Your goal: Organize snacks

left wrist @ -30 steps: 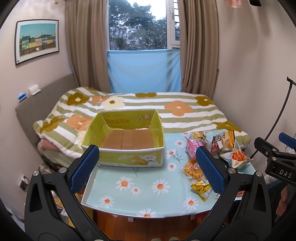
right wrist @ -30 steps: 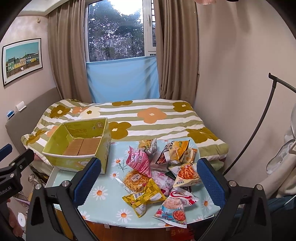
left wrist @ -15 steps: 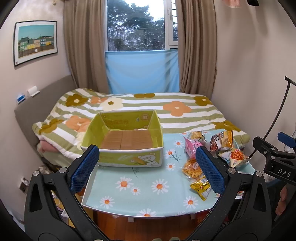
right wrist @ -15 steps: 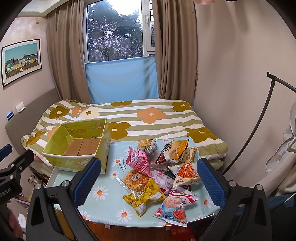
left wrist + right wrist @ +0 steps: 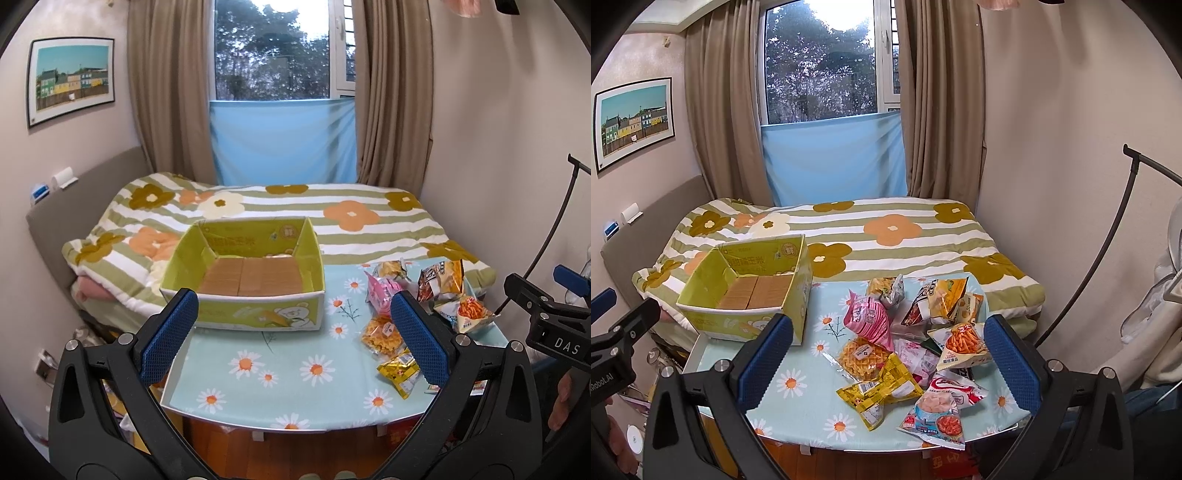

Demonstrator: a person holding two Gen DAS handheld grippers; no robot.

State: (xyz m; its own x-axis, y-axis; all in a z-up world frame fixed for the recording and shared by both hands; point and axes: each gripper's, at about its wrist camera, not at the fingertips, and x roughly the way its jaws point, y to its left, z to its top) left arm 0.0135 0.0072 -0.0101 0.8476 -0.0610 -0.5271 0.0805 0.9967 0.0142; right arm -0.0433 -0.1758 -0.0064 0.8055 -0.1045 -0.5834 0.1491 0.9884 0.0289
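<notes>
snack packets (image 5: pixel 908 347) beside empty green box (image 5: pixel 746 306)

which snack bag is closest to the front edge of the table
The red-and-white bag printed with shrimp chips; its bottom corner overhangs the table's near edge, while the yellow packet beside it lies farther in.

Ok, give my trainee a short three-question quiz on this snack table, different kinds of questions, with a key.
1. True or false: the box already holds snack packets.
2. Which packet lies nearest the table's front edge?
A. pink packet
B. red-and-white packet
C. silver packet
3. Fill in: both the left tongs and the right tongs are ____.

Key: 1 false, only its brown cardboard floor shows. 2 B. 3 open.
</notes>
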